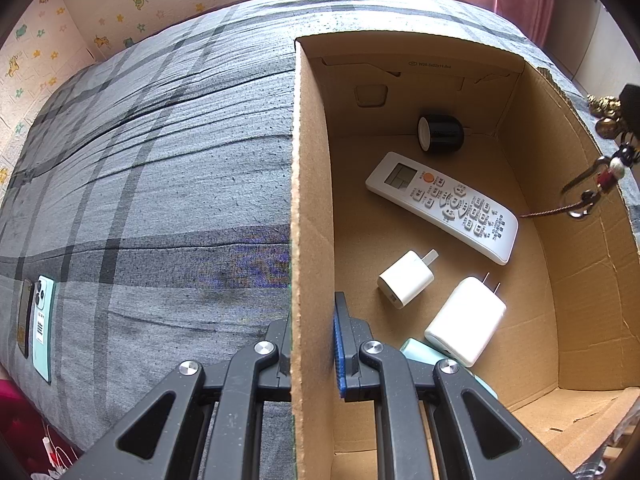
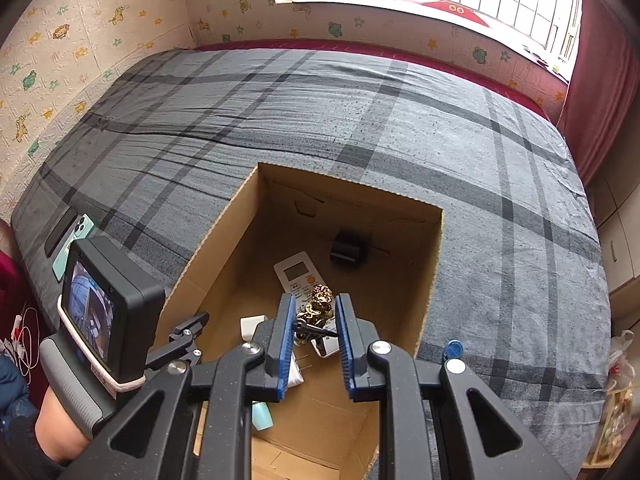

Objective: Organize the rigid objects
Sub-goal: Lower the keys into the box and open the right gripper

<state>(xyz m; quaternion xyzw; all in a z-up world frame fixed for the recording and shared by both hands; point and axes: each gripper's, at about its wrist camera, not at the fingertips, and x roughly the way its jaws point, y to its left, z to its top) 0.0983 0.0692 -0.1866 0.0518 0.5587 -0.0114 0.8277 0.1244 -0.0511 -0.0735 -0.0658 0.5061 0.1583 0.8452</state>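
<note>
An open cardboard box [image 1: 312,200] [image 2: 216,236] stands on the bed. My left gripper [image 1: 312,328] is shut on its left wall, one finger inside and one outside. Above the box, my right gripper [image 2: 316,308] is shut on a keychain [image 2: 318,304] with a gold charm; in the left wrist view the keychain [image 1: 600,152] dangles over the box's right wall. Inside lie a white remote [image 1: 440,204] [image 2: 298,274], a black cylinder [image 1: 440,132] [image 2: 347,250], a small white charger [image 1: 404,280], a larger white charger [image 1: 466,320] and a mint object [image 1: 420,350], partly hidden by my fingers.
The bed is covered by a grey plaid sheet [image 2: 360,120]. A mint phone [image 1: 42,328] [image 2: 74,240] and a dark phone [image 1: 25,320] lie near its left edge. A papered wall, a window and a red curtain [image 2: 600,100] border the bed. A person's hand [image 2: 60,420] holds the left gripper.
</note>
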